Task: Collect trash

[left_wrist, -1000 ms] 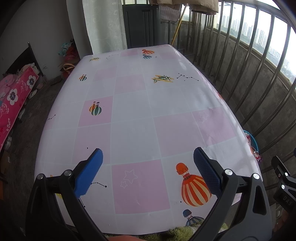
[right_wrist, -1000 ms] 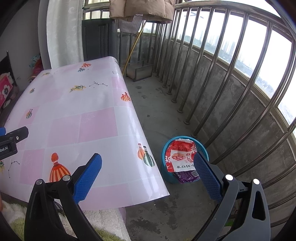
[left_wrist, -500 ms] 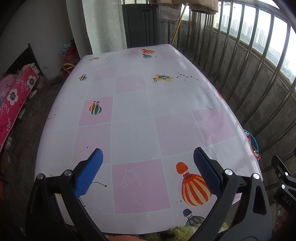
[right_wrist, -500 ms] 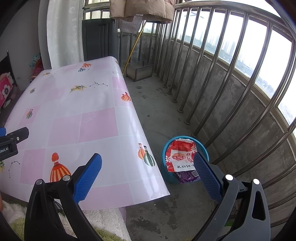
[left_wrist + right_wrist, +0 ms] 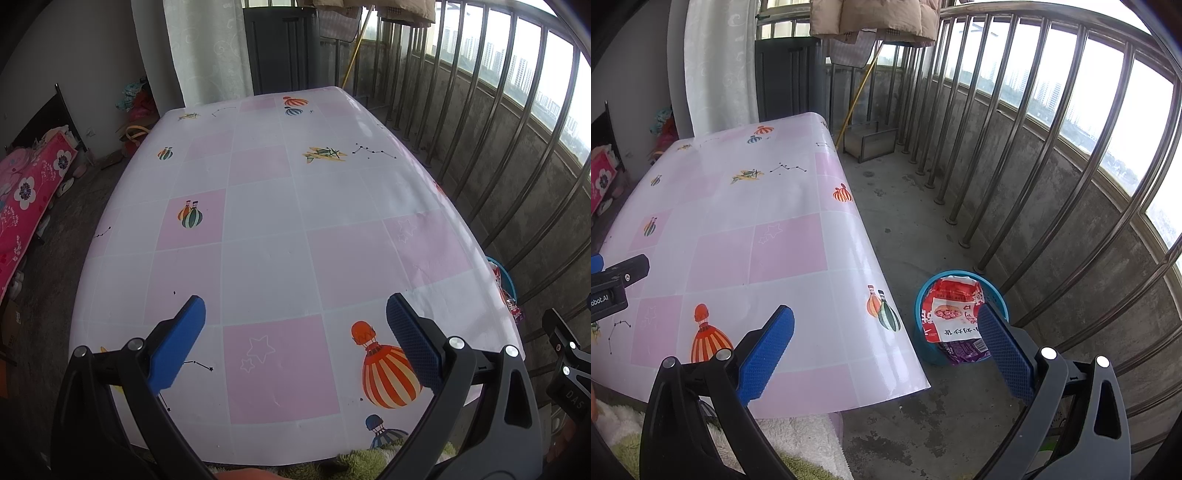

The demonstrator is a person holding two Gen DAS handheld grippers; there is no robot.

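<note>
A blue basket (image 5: 924,295) stands on the concrete floor to the right of the table, beside the railing. It holds a red and white snack bag (image 5: 951,310) and a purple wrapper (image 5: 964,349). Its rim (image 5: 508,280) peeks out past the table's right edge in the left wrist view. My left gripper (image 5: 295,314) is open and empty above the near end of the table (image 5: 266,221). My right gripper (image 5: 886,325) is open and empty over the table's near right corner (image 5: 798,258), left of the basket.
The table has a pink and white balloon-print cover. A steel railing (image 5: 1015,155) on a concrete wall runs along the right. A yellow broom handle (image 5: 857,99) and a metal frame (image 5: 871,142) stand at the far end. A pink floral bedcover (image 5: 26,195) lies at left.
</note>
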